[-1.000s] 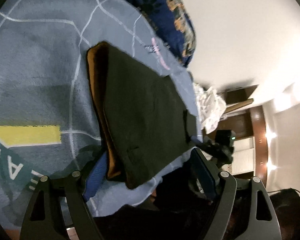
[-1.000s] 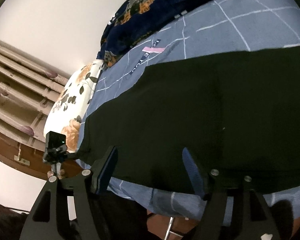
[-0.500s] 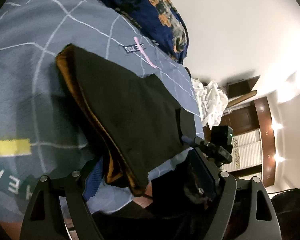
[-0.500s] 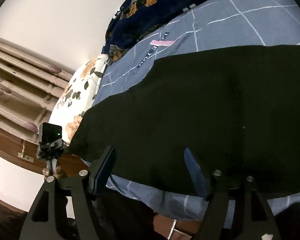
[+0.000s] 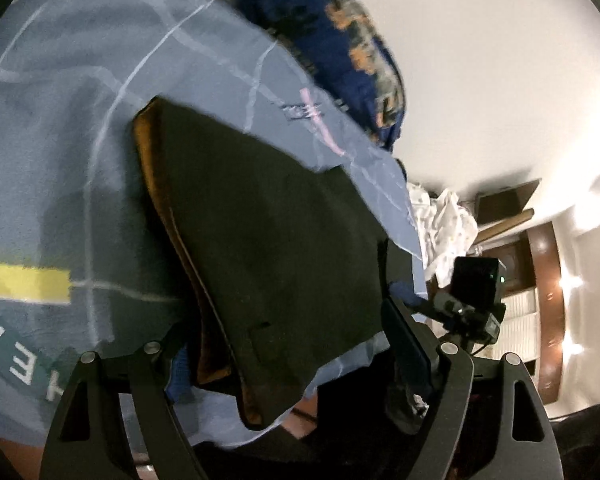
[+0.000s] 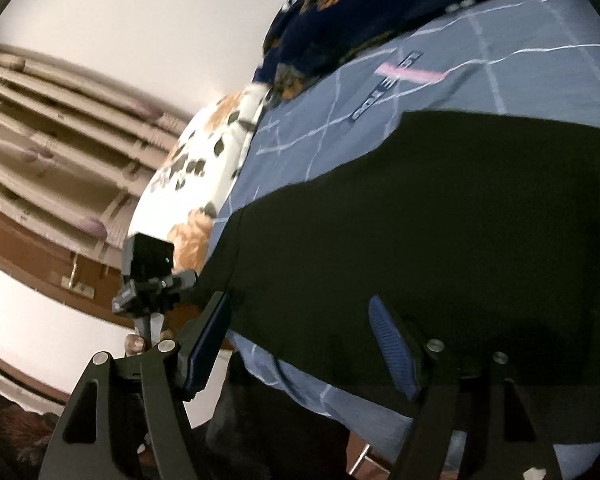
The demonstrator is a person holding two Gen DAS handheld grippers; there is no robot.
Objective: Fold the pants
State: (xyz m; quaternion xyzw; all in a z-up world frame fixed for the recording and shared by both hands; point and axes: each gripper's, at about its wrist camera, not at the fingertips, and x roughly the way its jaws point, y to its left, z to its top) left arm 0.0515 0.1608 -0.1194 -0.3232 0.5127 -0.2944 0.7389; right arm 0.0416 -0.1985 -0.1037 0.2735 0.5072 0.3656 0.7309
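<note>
While both claws, left claw and right claw, are held wide and empty, the black pants are found folded on the bed; further folding is judged possibly left.

A bed (blue grid sheet) carries folded black pants, a floral quilt behind.

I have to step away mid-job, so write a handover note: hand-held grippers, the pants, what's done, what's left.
Left hand-held gripper: open, holding nothing, at the near edge of the pants.
Right hand-held gripper: open, empty, at the same near edge.
The black pants, with orange lining showing along one side, lie folded flat on the blue bedsheet near the bed's edge.
Done: at least one fold.
Left: any further fold, then neaten.
</note>
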